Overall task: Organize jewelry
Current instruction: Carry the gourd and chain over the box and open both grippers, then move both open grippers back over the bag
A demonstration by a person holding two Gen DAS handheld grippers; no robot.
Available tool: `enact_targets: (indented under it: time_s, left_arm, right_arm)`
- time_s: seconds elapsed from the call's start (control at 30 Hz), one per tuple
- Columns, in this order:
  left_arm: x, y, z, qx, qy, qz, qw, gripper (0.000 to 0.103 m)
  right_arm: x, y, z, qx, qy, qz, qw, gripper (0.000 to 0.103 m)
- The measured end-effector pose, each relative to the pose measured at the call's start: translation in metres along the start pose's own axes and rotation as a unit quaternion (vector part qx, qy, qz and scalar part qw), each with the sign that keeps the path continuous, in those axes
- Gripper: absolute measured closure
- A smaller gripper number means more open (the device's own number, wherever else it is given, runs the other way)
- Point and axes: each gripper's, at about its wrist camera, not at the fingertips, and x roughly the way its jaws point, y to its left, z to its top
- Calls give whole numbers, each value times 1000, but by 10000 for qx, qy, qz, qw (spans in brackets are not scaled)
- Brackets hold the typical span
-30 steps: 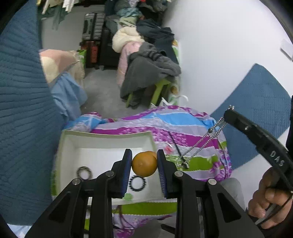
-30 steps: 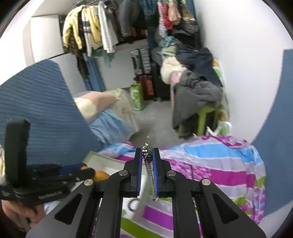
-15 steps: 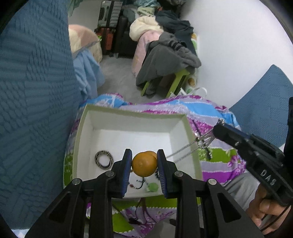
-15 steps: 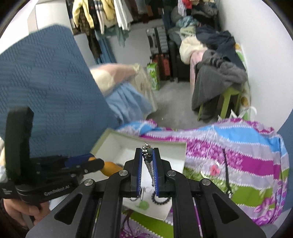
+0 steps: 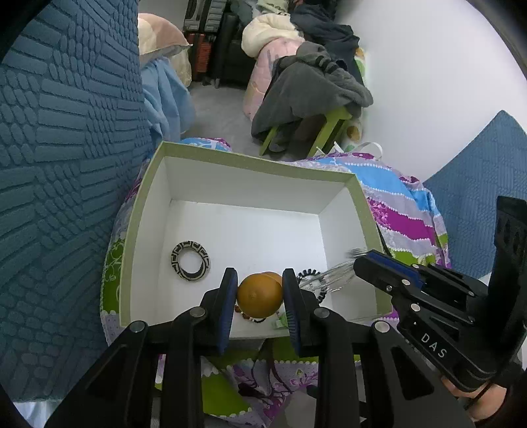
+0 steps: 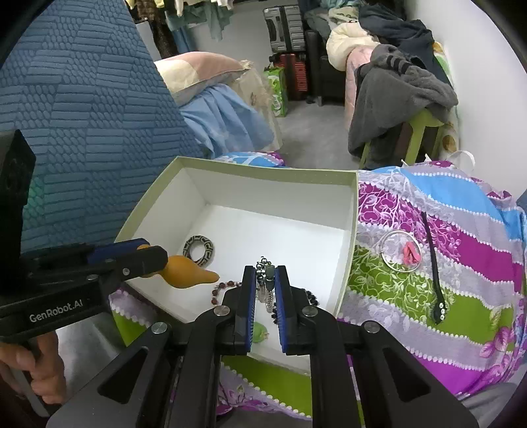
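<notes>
Orange gourd (image 5: 260, 295) pinched in left gripper (image 5: 259, 307), lower centre; right gripper (image 6: 266, 289) clamps chain (image 6: 267, 283) above box (image 6: 349, 263); releasing together could tangle chain among beads (image 6: 221, 289).

A: Background, far end?
B: Suitcases (image 6: 285, 24) stand against the back wall. A cream duvet (image 5: 266, 29) lies piled near them, a dark garment above it.

A: Right side?
B: A grey blanket (image 6: 395, 95) is draped over a green stool (image 6: 425, 123), close to the white wall (image 5: 428, 82).

A: Left side?
B: A blue quilted cushion (image 5: 59, 164) fills that edge. Behind it, a pink pillow (image 6: 201, 70) rests on light blue fabric (image 6: 227, 121). A green bag (image 6: 278, 89) sits on the grey floor (image 6: 309, 138).

A: Overhead?
B: Clothes (image 6: 194, 13) hang along the top; details unclear.
</notes>
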Motion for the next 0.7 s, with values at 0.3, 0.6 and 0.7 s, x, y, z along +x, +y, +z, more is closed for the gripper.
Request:
enact_targets:
  time_s: [0.3,0.6,0.7]
  left_arm:
    - [-31,-15,8,26,-535,-97,9985,41]
    - [-56,-54,16,137,-979,-156,9950,29]
    - [-59,-68,18,159,-1036,-254,9942,29]
  right_arm:
    - [-29,-2,12,-130,-346,203,9991,79]
    - [-75,-27,21,-87,-805,170,9966,72]
    - [-91,-41,22,-53,-955,92,9954,71]
